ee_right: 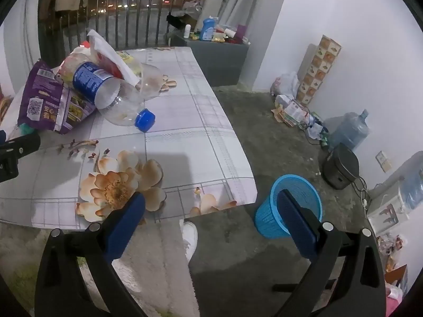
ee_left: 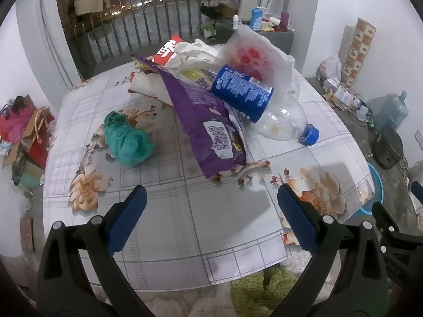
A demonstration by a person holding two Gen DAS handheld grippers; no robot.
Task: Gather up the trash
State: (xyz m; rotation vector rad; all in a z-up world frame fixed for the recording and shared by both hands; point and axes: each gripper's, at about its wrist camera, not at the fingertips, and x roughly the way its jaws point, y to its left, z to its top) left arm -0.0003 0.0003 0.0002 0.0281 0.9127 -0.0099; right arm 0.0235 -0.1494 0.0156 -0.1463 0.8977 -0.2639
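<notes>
Left hand-held gripper (ee_left: 211, 195) agape over table (ee_left: 185, 224), right hand-held gripper (ee_right: 211, 200) likewise

You face a table (ee_left: 185, 224) under a checked, flower-printed cloth, with white walls (ee_right: 357, 52) on either side. Beyond its far edge a railing (ee_left: 137, 26) fronts a dark night view dotted with city lights. At the far right stands a grey cabinet (ee_right: 219, 58). To your right the floor (ee_right: 277, 145) is bare grey concrete.
</notes>
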